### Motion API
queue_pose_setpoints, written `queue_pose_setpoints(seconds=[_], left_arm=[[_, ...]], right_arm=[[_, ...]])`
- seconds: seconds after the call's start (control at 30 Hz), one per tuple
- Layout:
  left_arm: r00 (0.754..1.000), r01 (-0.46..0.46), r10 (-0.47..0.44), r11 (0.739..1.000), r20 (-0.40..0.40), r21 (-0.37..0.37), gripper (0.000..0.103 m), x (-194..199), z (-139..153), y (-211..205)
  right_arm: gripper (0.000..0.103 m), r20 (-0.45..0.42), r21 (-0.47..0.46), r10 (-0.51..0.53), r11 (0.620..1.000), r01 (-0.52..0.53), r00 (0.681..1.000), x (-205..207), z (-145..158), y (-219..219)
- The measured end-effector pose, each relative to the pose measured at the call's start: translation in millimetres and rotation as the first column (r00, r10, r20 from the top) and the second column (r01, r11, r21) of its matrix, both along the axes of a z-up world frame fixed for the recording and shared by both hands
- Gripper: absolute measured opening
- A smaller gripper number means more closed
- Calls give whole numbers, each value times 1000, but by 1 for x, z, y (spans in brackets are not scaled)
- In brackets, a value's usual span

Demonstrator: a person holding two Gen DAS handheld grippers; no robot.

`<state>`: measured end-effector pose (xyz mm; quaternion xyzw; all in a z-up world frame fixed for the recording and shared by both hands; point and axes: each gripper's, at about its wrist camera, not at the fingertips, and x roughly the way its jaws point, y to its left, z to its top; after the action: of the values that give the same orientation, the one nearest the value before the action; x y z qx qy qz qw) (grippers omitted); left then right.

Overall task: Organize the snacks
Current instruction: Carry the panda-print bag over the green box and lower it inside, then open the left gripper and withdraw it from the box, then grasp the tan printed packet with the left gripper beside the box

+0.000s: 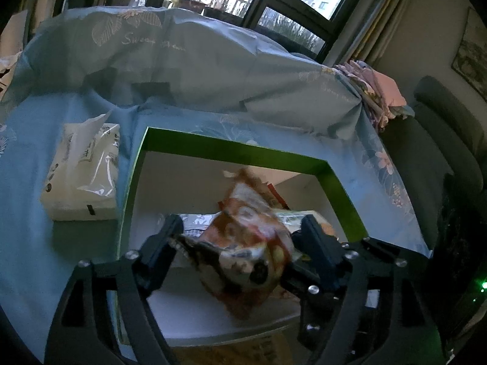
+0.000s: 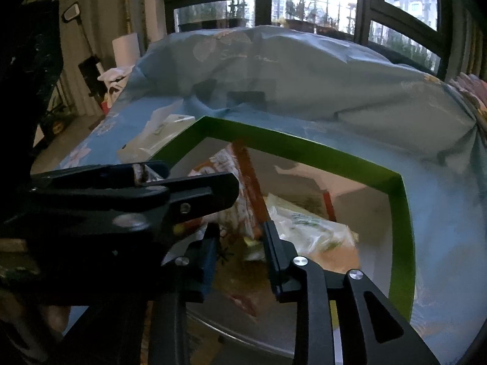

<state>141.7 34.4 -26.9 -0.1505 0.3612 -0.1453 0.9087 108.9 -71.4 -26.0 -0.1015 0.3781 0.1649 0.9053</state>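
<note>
An orange and white snack bag (image 1: pixel 243 243), blurred, hangs between the fingers of my left gripper (image 1: pixel 240 228) over a green-rimmed box (image 1: pixel 237 149) with white walls. The jaws stand wide and the pads are clear of the bag. In the right wrist view the same bag (image 2: pixel 234 170) stands tilted inside the box (image 2: pixel 304 146), its red edge running down between the fingers of my right gripper (image 2: pixel 240 237), which is open a little. My left gripper (image 2: pixel 197 176) crosses that view from the left. A pale green and white packet (image 2: pixel 307 228) lies deeper in the box.
A tissue pack (image 1: pixel 82 173) lies left of the box on the blue floral sheet (image 1: pixel 213 60), which is bunched up high behind it. A dark chair (image 1: pixel 441 152) stands at the right. Windows lie beyond.
</note>
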Motion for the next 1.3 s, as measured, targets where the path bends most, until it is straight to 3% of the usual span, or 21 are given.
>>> queue_pose_setpoints(seconds=[0.6, 0.73, 0.93, 1.03, 1.13, 1.3], left_arm=[[998, -33, 31, 998, 55, 45, 85, -16, 16, 0], [996, -50, 46, 997, 76, 55, 94, -24, 22, 3], [993, -58, 49, 995, 104, 85, 94, -35, 30, 2], [993, -57, 46, 994, 111, 98, 95, -41, 32, 1], [993, -58, 47, 993, 112, 102, 103, -48, 33, 2], [995, -49, 41, 995, 89, 85, 103, -73, 32, 14]], right_arm=[[32, 34, 21, -32, 999, 31, 999, -13, 15, -8], [32, 43, 38, -48, 998, 47, 998, -20, 22, -15], [51, 54, 89, -96, 992, 90, 994, -31, 32, -30], [53, 55, 117, -115, 987, 108, 992, -36, 35, -37], [53, 52, 149, -121, 983, 112, 991, -43, 37, -42], [53, 28, 205, -115, 973, 107, 993, -65, 35, -54]])
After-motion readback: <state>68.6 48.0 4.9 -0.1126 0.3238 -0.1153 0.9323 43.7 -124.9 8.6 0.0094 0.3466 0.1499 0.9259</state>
